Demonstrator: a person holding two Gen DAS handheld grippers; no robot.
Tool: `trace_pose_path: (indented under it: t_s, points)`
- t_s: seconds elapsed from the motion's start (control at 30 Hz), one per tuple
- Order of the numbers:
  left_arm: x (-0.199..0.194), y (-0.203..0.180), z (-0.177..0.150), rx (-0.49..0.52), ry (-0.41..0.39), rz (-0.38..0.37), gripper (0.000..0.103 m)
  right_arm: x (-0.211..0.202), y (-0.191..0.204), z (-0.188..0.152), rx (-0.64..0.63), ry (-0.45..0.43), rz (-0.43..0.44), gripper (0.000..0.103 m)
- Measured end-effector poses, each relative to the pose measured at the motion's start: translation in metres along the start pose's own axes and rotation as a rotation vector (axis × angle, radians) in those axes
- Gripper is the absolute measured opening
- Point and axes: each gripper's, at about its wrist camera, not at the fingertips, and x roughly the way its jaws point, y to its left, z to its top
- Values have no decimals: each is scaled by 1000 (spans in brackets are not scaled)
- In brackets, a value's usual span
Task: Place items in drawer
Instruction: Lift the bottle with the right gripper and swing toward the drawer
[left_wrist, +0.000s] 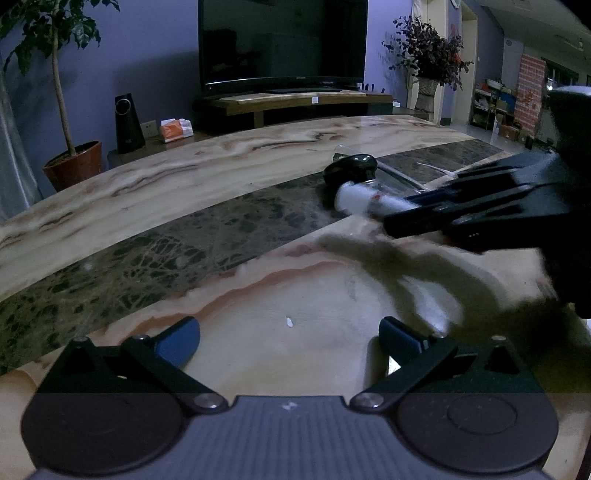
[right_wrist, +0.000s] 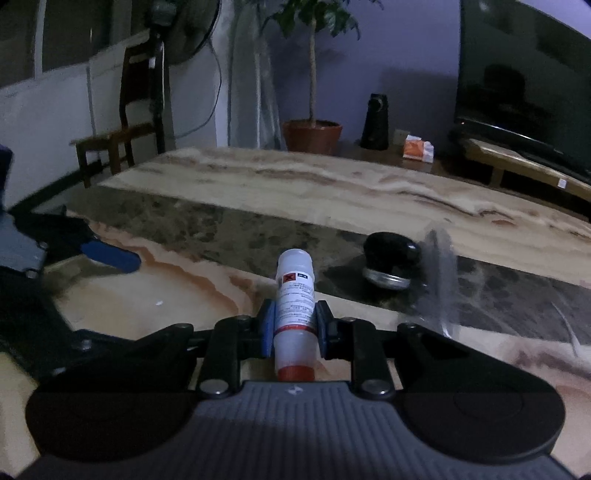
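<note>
Right claw (right_wrist: 294, 325) grips bottle (right_wrist: 295, 295) (upright)

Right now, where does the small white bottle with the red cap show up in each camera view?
Left wrist view: the white bottle sits right of centre, sticking out of the right tool.
Right wrist view: the bottle is low at centre, clamped between the blue pads.
Shared landmark: the black knobbed lid on the table's dark stone band.

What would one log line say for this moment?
right tongs: shut on white red-ended plastic tube | left tongs: open, empty | black round lidded jar: on marble table | drawer: unseen
</note>
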Motion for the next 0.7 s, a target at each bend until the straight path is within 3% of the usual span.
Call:
trace_pose_path:
  t_s: [0.3, 0.53, 0.7]
  points:
    - [0, 0, 0, 0, 0, 0, 103, -109, -29, -44, 150, -85, -34, 25]
    - [0, 0, 0, 0, 0, 0, 103, -178, -39, -100, 220, -74, -43, 25]
    - [0, 0, 0, 0, 0, 0, 103, -218, -43, -129, 250, -76, 5, 25]
